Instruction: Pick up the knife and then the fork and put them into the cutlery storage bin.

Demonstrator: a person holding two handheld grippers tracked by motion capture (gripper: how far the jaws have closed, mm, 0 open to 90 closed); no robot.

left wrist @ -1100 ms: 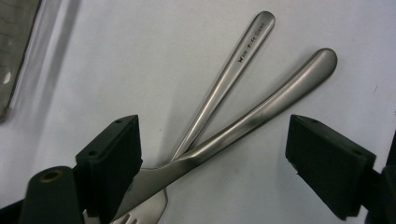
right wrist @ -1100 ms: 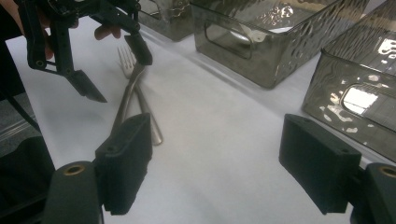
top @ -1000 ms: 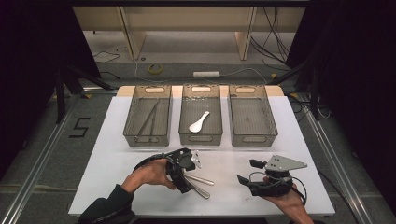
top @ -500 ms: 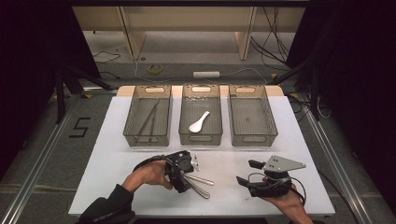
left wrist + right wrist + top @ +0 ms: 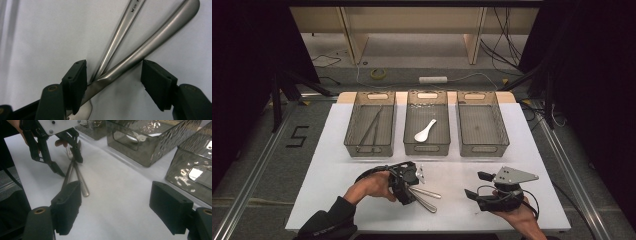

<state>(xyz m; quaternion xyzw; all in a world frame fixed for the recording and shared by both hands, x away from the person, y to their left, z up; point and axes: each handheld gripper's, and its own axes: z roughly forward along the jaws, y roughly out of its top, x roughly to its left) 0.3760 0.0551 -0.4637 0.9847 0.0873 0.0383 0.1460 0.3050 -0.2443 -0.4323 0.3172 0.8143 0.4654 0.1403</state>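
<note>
1. Two metal utensils lie crossed on the white table (image 5: 337, 165), near the person's edge and left of centre. In the left gripper view the thinner handle (image 5: 120, 32) runs under or beside the broader handle (image 5: 155, 37), and the two meet just ahead of the left pad.
2. The left gripper (image 5: 408, 181) is lowered over that crossing. Its jaws have just been closing, with both handles between them. One pad (image 5: 75, 85) sits against the broad handle where it flattens; the other pad (image 5: 157, 82) stands just clear of it, so nothing is clamped yet.
3. The second handle lies right alongside the first inside the jaws, so either one is crowded by its neighbour.
4. The right gripper (image 5: 477, 186) rests at the near right of the table, well apart from the utensils, its jaws wide apart with nothing between them.
5. Beyond the utensils stand three smoky clear bins in a row: the left bin (image 5: 370, 146) holds long thin dark pieces, too fine to name; the middle bin (image 5: 427, 147) holds a white spoon (image 5: 425, 131); the right bin (image 5: 482, 146) stands beside it.
6. Bare table lies between the bins and the utensils.
</note>
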